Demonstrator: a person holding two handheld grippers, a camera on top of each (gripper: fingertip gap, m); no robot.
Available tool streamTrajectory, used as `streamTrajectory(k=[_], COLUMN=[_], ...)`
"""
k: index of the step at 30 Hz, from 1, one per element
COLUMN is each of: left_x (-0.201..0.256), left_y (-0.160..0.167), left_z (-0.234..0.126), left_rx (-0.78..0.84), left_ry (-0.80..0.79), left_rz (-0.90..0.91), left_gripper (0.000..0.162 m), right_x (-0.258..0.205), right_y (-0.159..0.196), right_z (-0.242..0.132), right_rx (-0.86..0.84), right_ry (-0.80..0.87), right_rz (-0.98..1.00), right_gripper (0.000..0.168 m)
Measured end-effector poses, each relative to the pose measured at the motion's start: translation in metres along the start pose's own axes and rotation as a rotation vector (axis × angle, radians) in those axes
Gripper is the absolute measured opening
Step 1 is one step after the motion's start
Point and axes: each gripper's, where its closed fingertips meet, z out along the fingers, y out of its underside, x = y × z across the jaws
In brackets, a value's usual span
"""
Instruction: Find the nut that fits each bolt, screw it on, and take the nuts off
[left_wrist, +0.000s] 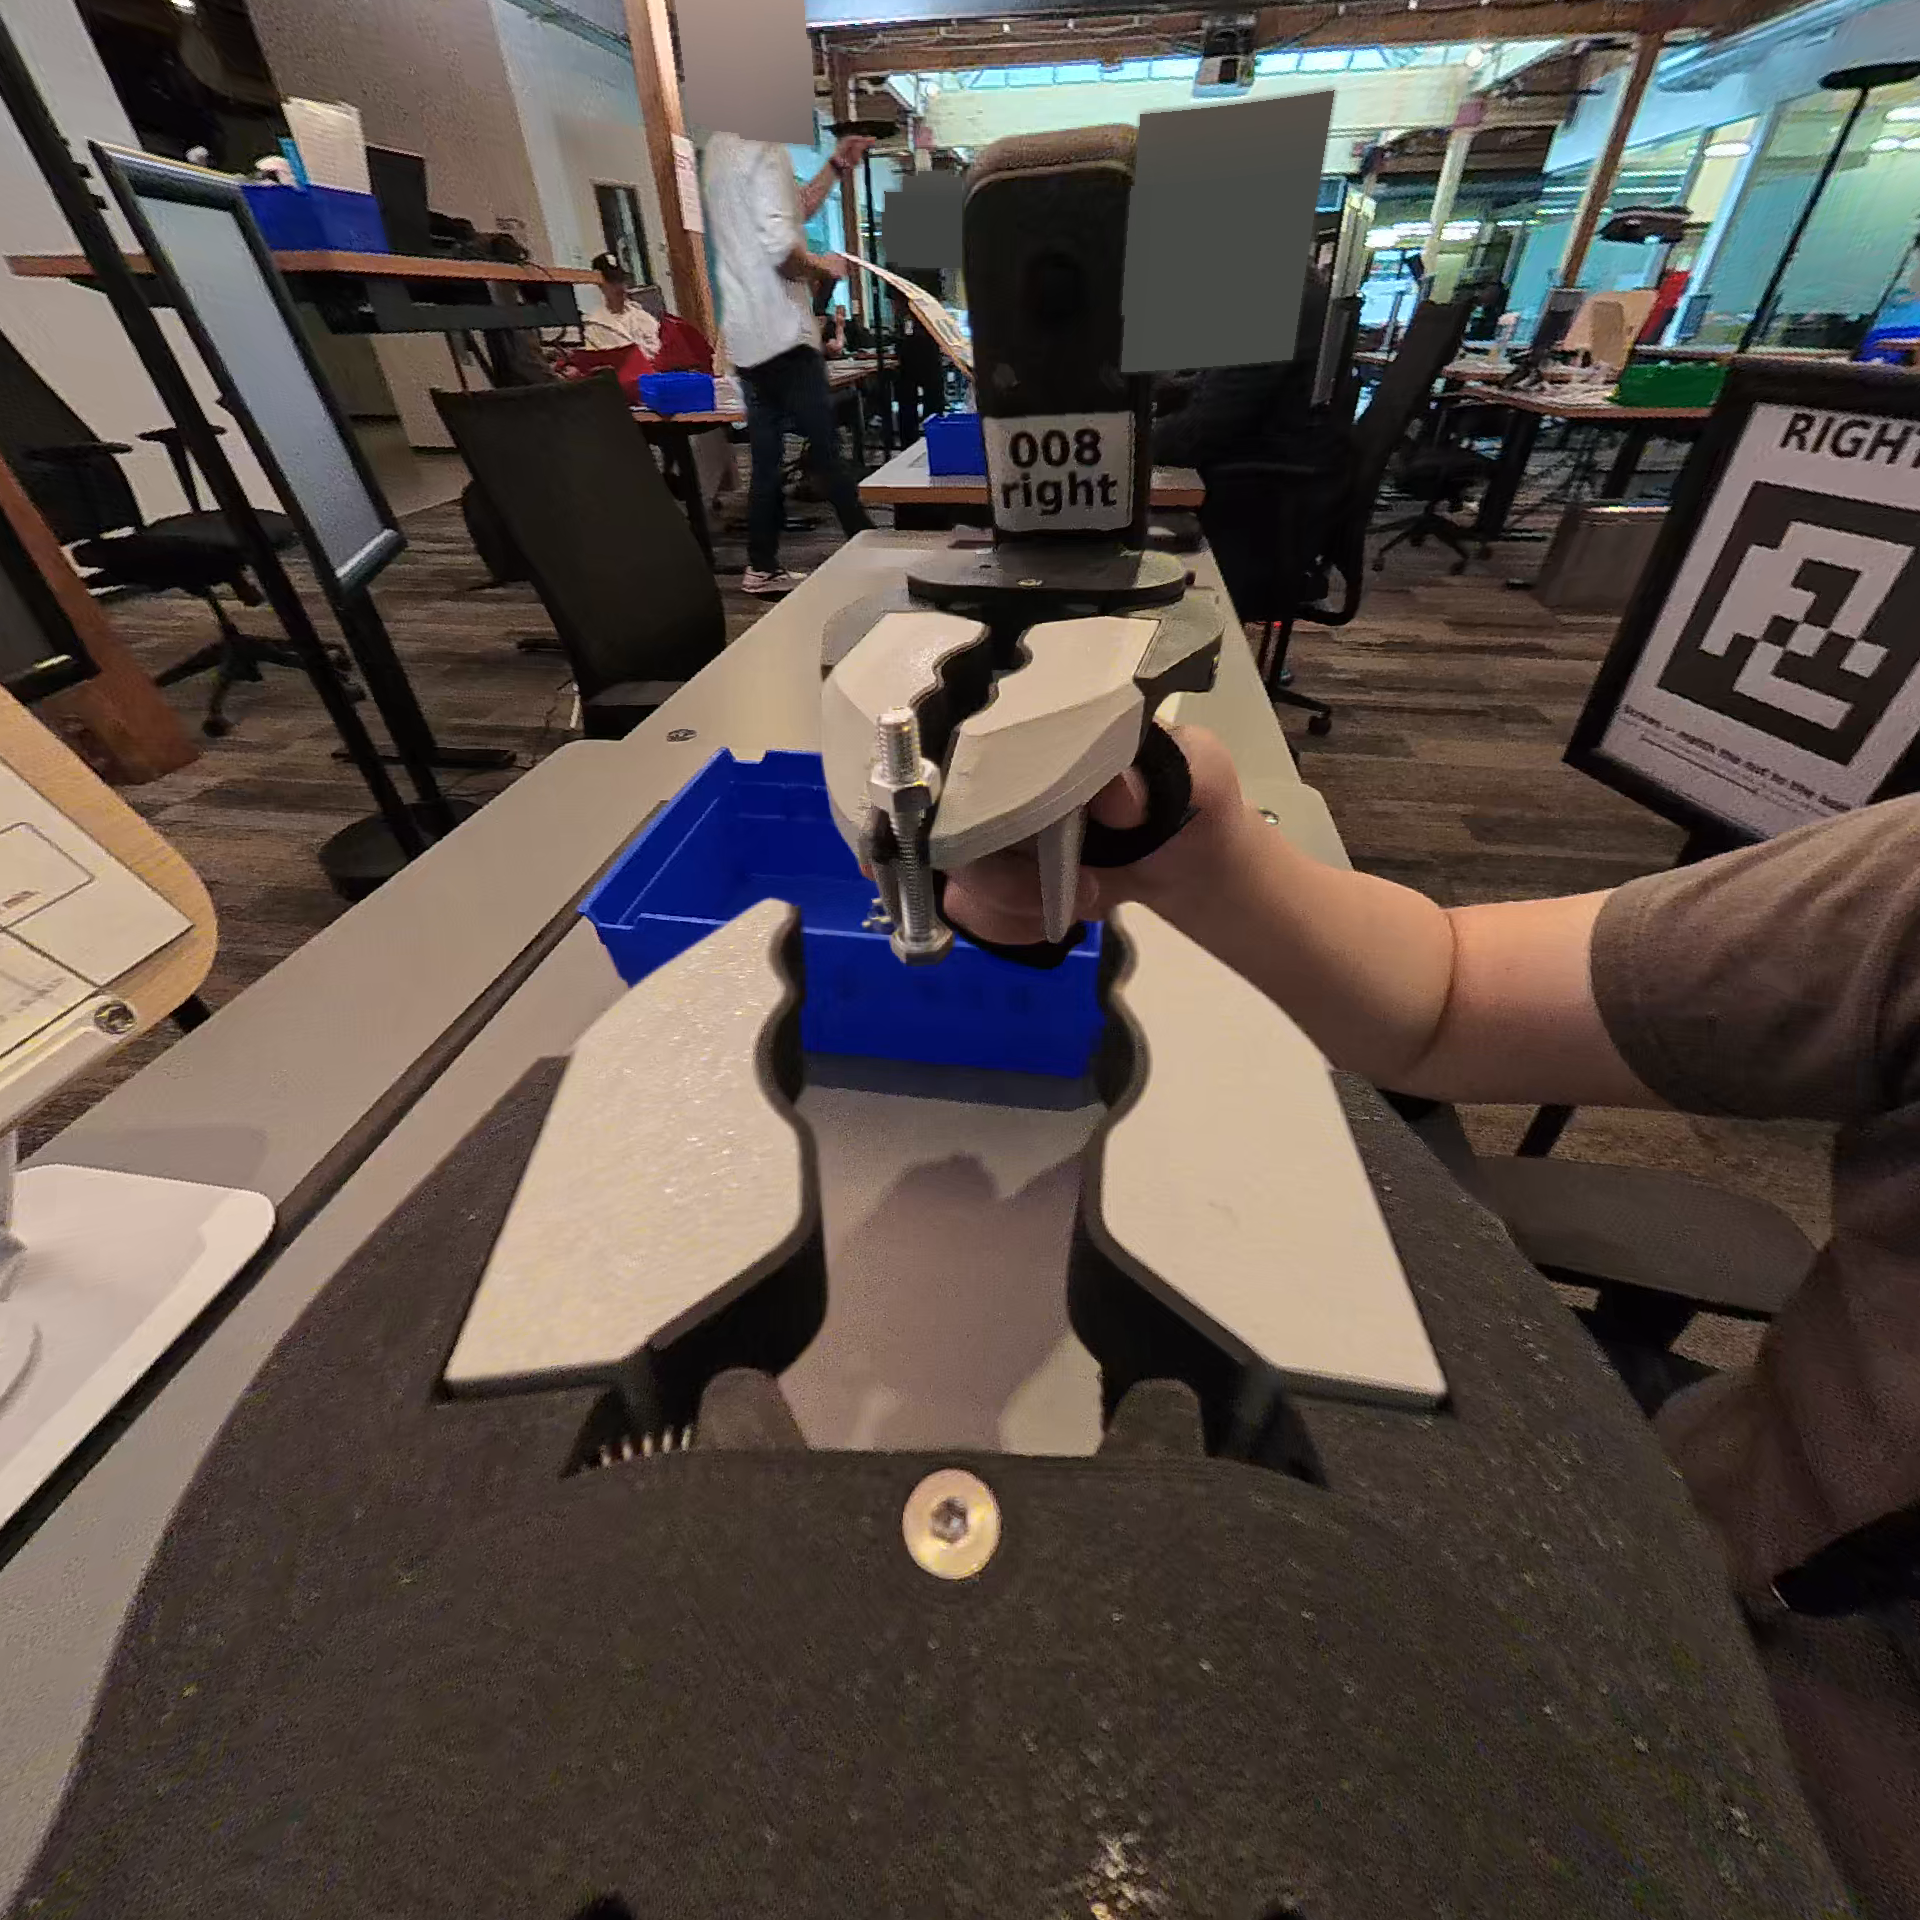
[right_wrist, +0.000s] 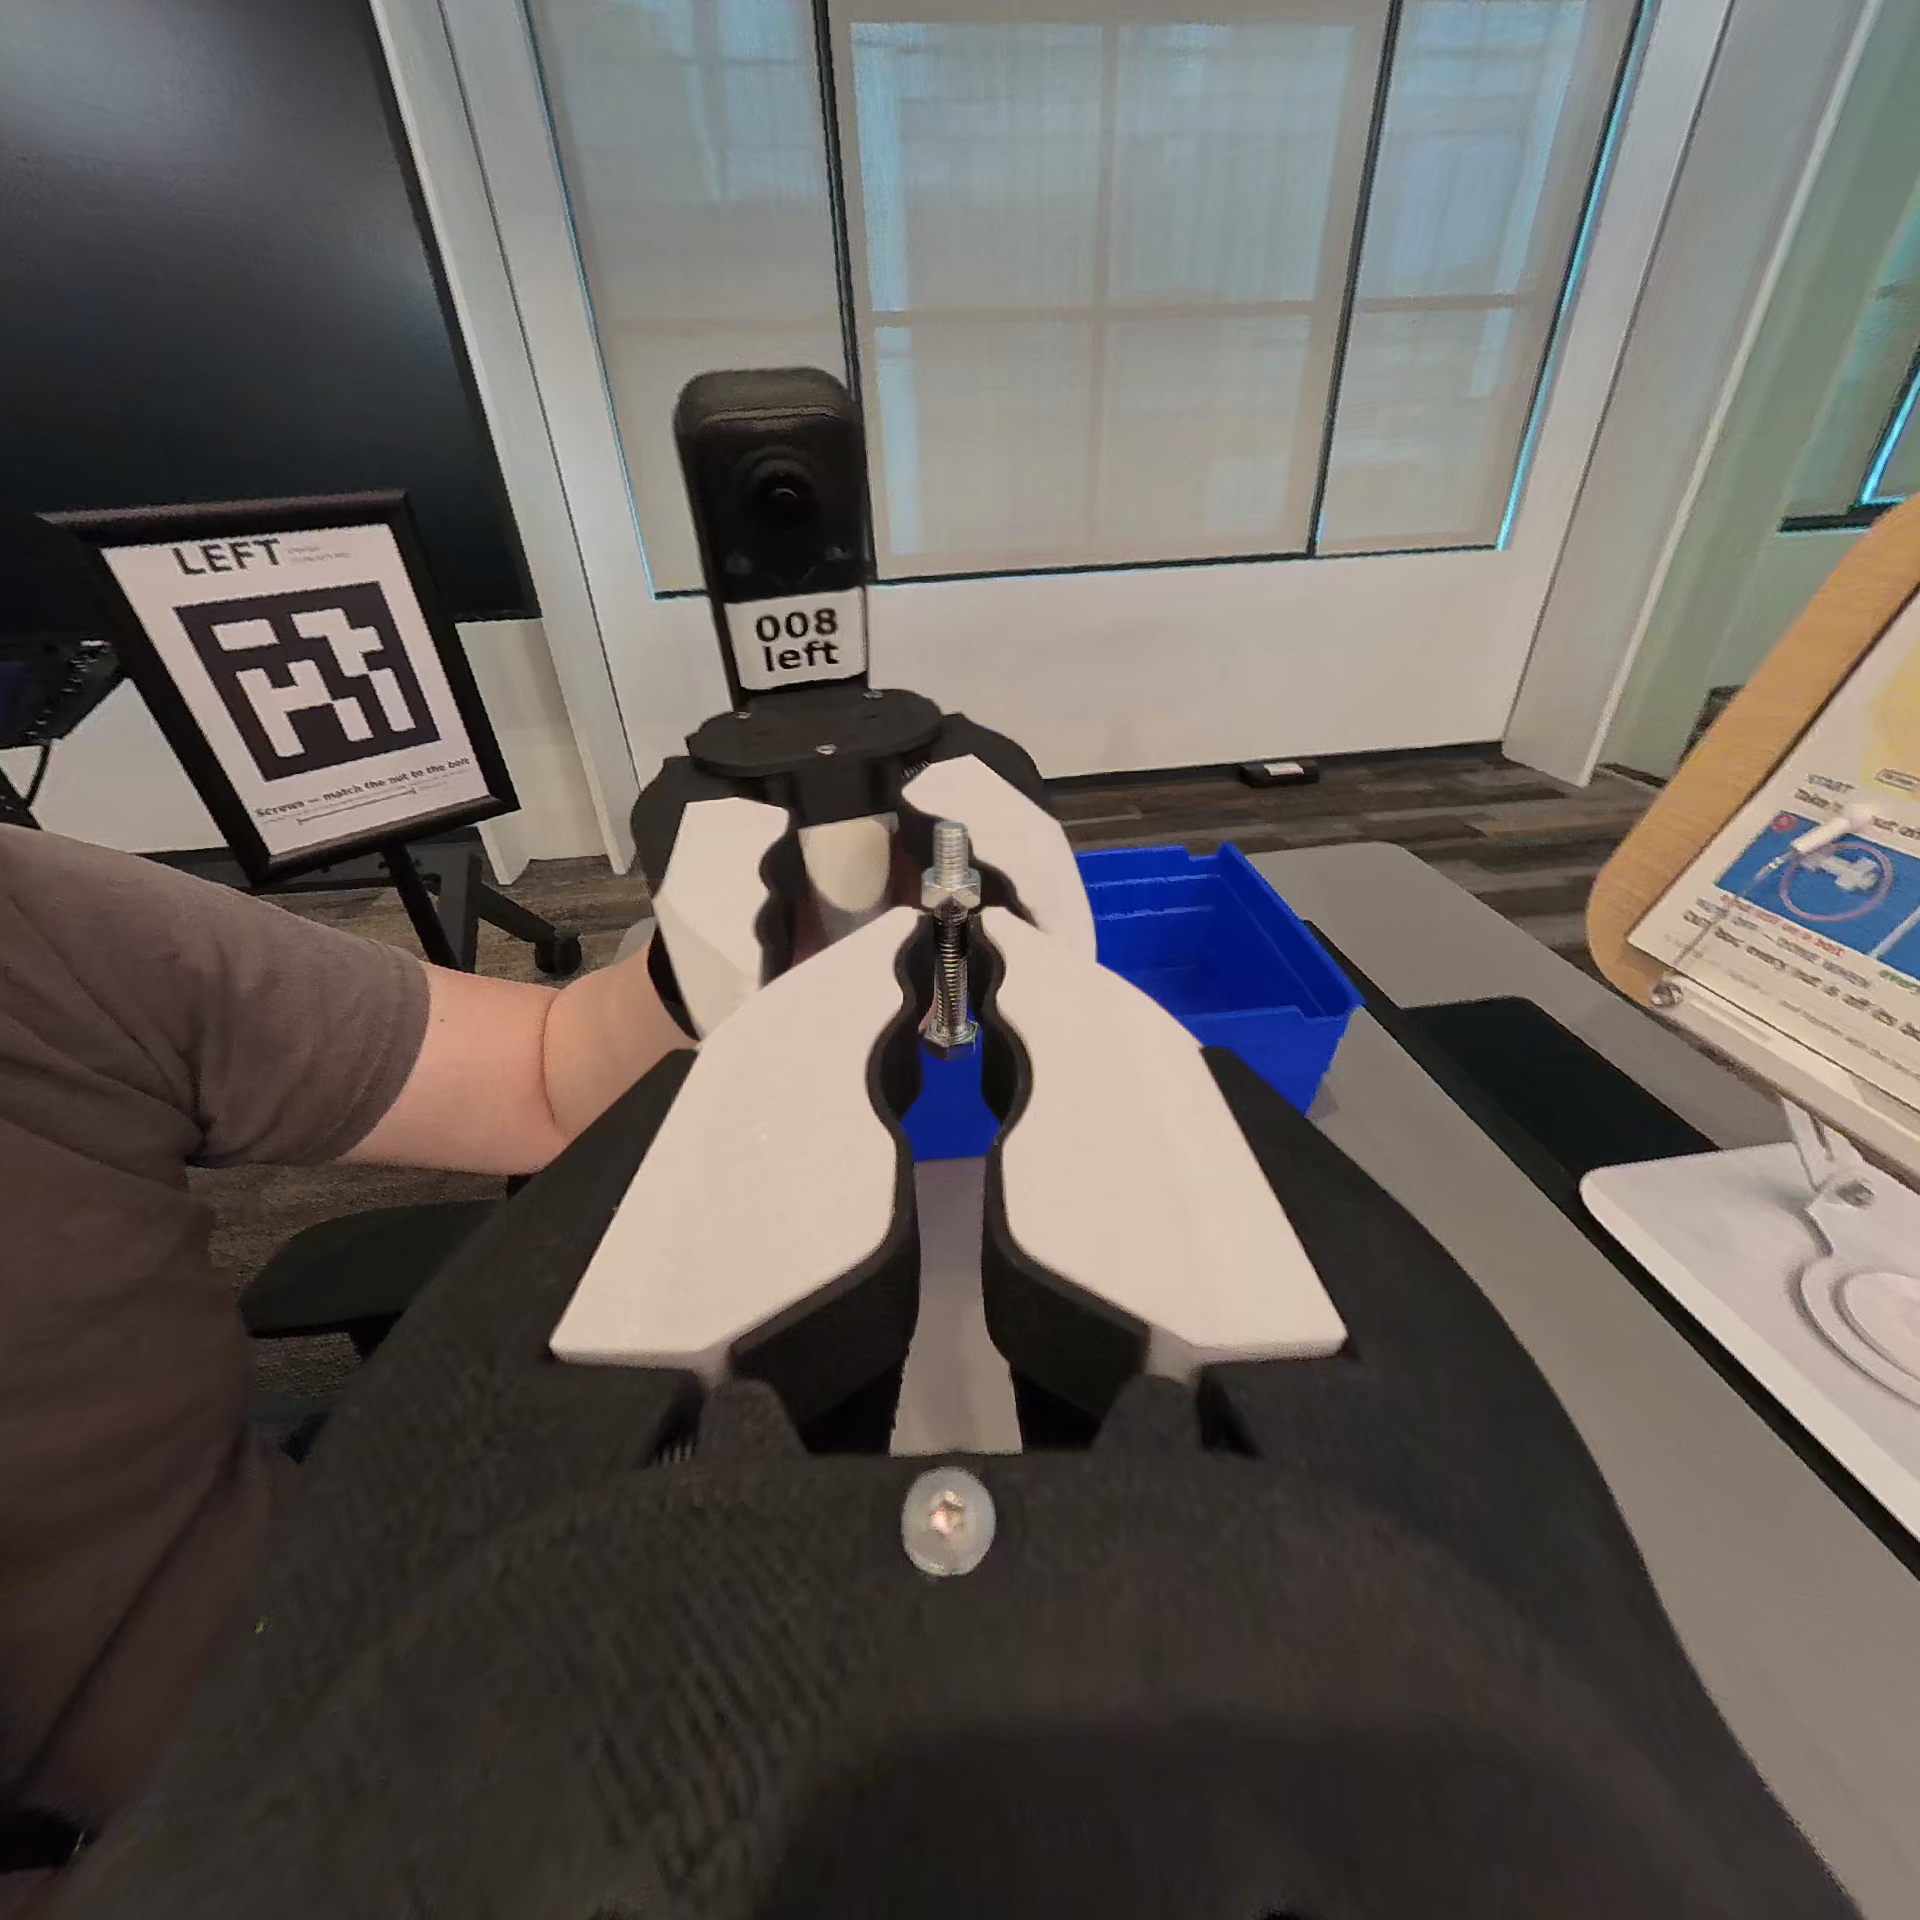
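- The left gripper (left_wrist: 951, 997) is nearest in its own view: its pale fingers stand well apart with nothing between them, and bare grey table (left_wrist: 416, 966) shows through the gap.
- Just beyond its tips sits the blue bin (left_wrist: 935, 1008) on the table; a few small brassy parts show inside it, too small to tell apart.
- Above the bin the right gripper (right_wrist: 951, 997) is clamped on the bolt (right_wrist: 948, 971). The bolt stands upright, hex head down, thread end up, pinched on its shank in the notched inner edges of the fingers.
- A hex nut (right_wrist: 949, 890) sits on the thread near the upper end, above the right fingers, with a short run of thread free above it.
- Bolt and nut look like plated steel: small, rigid, light for the grippers, but smooth and hard, so I judge they slip or twist easily under flat pads.
- The nut is best taken across two opposite flats, square to the bolt's axis; a hold on the corners would likely cam off.
- The shank grip probably resists turning only by friction; seating the hex head in a notch would hold firmer.
- Farther off stand a framed marker sign (left_wrist: 1787, 613), office chairs and people at desks.
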Motion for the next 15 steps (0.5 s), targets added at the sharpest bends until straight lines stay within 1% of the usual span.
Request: streamTrajectory(k=[2, 4, 5, 7, 10, 12, 15], left_x=[-0.003, -0.006, -0.007, -0.007, -0.007, -0.008, -0.007], left_y=[0.001, 0.002, 0.001, 0.001, 0.002, 0.004, 0.006], left_z=[0.0, -0.001, -0.001, -0.003, -0.004, -0.003, -0.002], left_rx=[-0.01, -0.019, -0.02, -0.023, -0.036, -0.051, -0.064], left_ry=[-0.029, -0.047, -0.047, -0.046, -0.051, -0.064, -0.061], left_rz=[0.007, 0.01, 0.009, -0.002, -0.001, 0.012, 0.011], left_gripper=[0.065, 0.067, 0.067, 0.066, 0.065, 0.064, 0.064], right_x=[0.006, 0.017, 0.025, 0.049, 0.082, 0.1, 0.126], right_y=[0.0, 0.0, 0.003, 0.014, 0.038, 0.054, 0.097], right_z=[-0.008, -0.025, -0.039, -0.078, -0.146, -0.182, -0.227], right_rx=[-0.04, -0.117, -0.182, -0.33, -0.498, -0.549, -0.695], right_ry=[0.03, 0.094, 0.146, 0.306, 0.534, 0.634, 0.764], right_rz=[0.008, 0.015, 0.021, 0.035, 0.157, 0.259, 0.407], right_gripper=[0.006, 0.006, 0.007, 0.007, 0.007, 0.006, 0.007])
